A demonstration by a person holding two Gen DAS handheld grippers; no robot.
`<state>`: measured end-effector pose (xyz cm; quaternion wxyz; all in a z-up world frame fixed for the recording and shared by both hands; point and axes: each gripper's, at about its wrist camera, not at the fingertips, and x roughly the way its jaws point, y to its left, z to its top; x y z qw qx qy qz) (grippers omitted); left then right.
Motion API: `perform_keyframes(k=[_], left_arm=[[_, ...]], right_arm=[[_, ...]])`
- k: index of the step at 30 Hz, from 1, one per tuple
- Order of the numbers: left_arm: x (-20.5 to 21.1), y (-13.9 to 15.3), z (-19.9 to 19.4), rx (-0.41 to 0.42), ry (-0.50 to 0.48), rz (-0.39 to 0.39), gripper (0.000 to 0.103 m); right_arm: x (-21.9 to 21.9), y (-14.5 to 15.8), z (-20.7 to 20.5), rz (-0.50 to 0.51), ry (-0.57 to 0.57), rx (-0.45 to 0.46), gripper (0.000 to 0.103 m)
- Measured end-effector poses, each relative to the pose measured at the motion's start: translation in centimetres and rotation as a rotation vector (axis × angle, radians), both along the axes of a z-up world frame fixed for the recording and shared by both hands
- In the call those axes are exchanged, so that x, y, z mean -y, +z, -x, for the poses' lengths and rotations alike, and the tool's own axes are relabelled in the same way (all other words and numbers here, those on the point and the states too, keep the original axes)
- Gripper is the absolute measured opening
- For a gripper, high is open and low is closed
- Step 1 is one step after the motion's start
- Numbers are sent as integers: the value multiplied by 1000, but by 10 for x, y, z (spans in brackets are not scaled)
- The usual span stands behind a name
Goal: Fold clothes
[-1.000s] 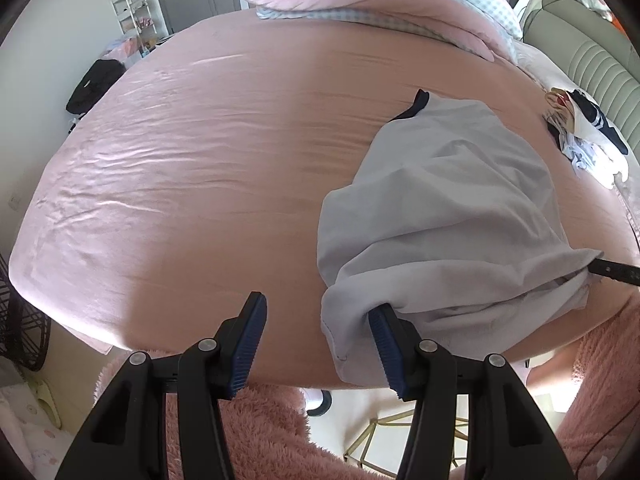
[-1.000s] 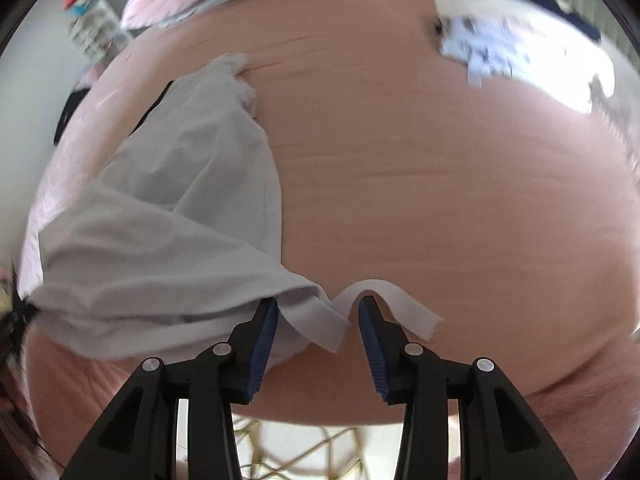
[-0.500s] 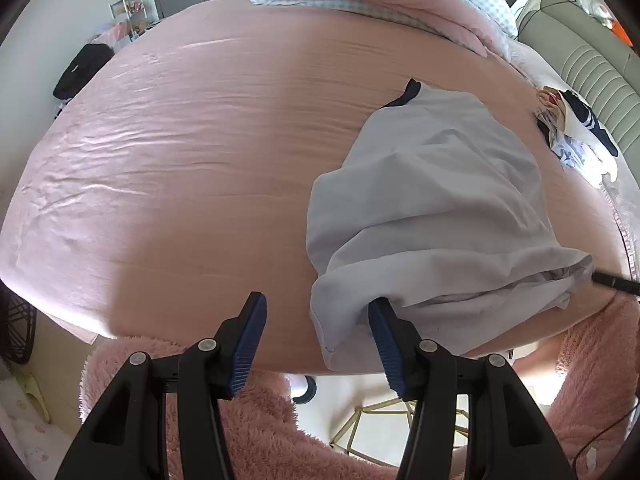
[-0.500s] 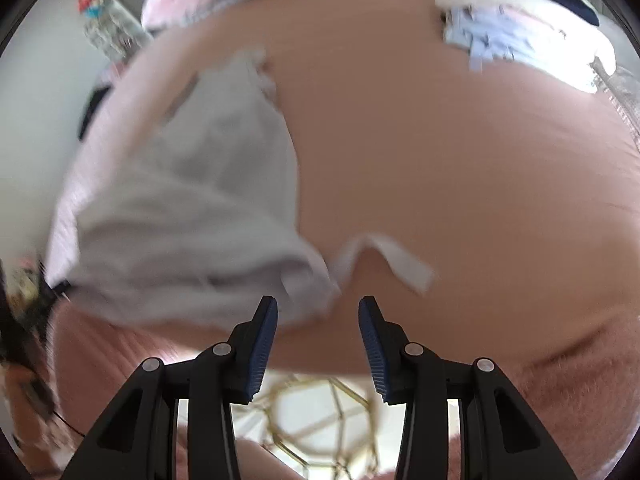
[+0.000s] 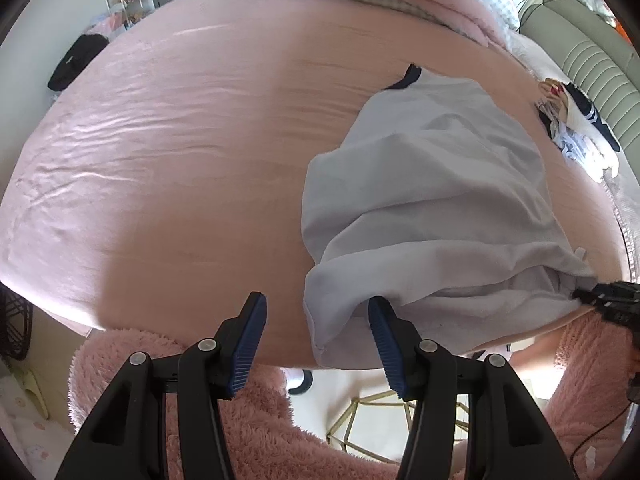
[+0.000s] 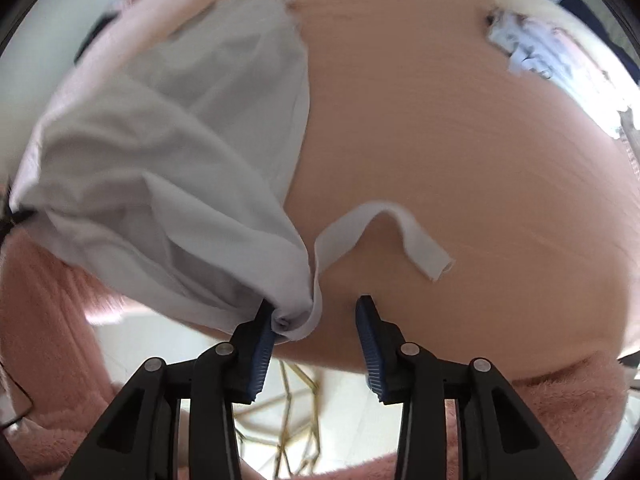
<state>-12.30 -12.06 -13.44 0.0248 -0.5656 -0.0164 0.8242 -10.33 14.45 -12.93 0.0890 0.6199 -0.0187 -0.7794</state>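
Grippers, left [image 5: 316, 318] and right [image 6: 316, 320], hovered low in frame, jaws apart, grey garment [image 5: 432, 208] bunched against inner pads; pink bed [image 5: 180, 140] beneath.

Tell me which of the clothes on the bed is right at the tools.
The pale grey garment, bunched at the bed's near edge against both tools. The other clothes, a navy-and-white heap, lie far off near the green headboard.

Your right wrist view is smeared: the heap of clothes [image 6: 548, 36] at its top right edge is too blurred to sort out. The grey garment [image 5: 432, 208] covers the tip of your left gripper's [image 5: 316, 316] right finger [image 5: 384, 332].
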Motion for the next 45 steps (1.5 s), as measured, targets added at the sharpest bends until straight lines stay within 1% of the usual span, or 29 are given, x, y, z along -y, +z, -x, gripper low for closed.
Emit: perform_keyframes(k=[2, 5, 6, 7, 8, 9, 10, 12, 13, 15, 17, 18, 19, 20, 21, 22, 25, 26, 29, 31, 32, 33, 34, 36, 39, 41, 43, 44, 45], left_arm=[[-7, -11, 5, 28, -26, 18, 53], [-17, -27, 11, 71, -66, 46, 54], [-20, -33, 14, 85, -79, 55, 54], [-22, -33, 15, 77, -81, 68, 53], [-23, -31, 17, 59, -79, 81, 32], [-22, -25, 18, 26, -67, 87, 14], [-18, -15, 18, -17, -43, 89, 6], [-7, 9, 18, -108, 12, 89, 6], [-3, 25, 18, -154, 27, 83, 6], [-4, 59, 14, -244, 14, 63, 6], [-9, 104, 9, -344, -13, -4, 5], [-10, 124, 8, -385, -26, -41, 5], [-11, 150, 7, -443, -48, -84, 5], [-11, 179, 7, -502, -73, -109, 5], [-12, 207, 8, -558, -98, -126, 5], [-10, 235, 8, -614, -116, -146, 5], [0, 320, 5, -782, -164, -204, 5], [3, 344, 1, -833, -183, -208, 5], [10, 409, -11, -962, -231, -203, 5], [11, 443, -17, -1025, -263, -187, 5], [11, 453, -15, -1040, -268, -176, 5], [11, 462, -12, -1049, -269, -164, 5], [9, 464, -5, -1039, -270, -158, 5], [3, 456, 14, -984, -272, -152, 5], [-6, 401, 79, -759, -267, -149, 5], [-11, 363, 119, -620, -246, -135, 5], [-12, 334, 169, -522, -213, -129, 5], [-11, 330, 190, -492, -192, -139, 5], [-10, 342, 202, -507, -176, -143, 5]], right_arm=[[-1, 7, 7, 36, -58, -51, 39], [16, -10, 24, 28, -38, -23, 39], [27, -16, 25, -37, 6, -34, 35], [38, -19, 25, -102, 47, -50, 33], [48, -15, 23, -159, 72, -85, 19], [58, -11, 20, -217, 96, -120, 10], [67, -6, 18, -277, 114, -159, 9], [71, 7, 20, -415, 84, -257, 7], [69, 17, 22, -421, 51, -291, 7], [62, 39, 23, -419, 1, -353, 7], [66, 74, 21, -471, -31, -471, 7], [53, 95, 0, -496, -36, -540, 6], [48, 118, 4, -485, -53, -609, 5], [44, 144, 7, -466, -73, -682, 4], [46, 182, 8, -415, -105, -770, 4], [50, 211, 11, -378, -124, -839, 4], [57, 300, 11, -265, -155, -1001, 4], [55, 330, 10, -229, -169, -1053, 4], [39, 405, -7, -144, -195, -1161, 4], [21, 436, -21, -69, -200, -1189, 4], [23, 448, -31, -45, -191, -1184, 4], [17, 457, -28, -25, -193, -1175, 4], [6, 457, -21, -24, -200, -1160, 4], [3, 445, -8, -39, -203, -1093, 5], [-18, 404, 36, -36, -214, -912, 5], [-23, 363, 80, -54, -231, -788, 5], [-21, 337, 119, -74, -247, -724, 5], [-20, 340, 132, -67, -248, -723, 5], [-19, 346, 144, -59, -250, -726, 4]])
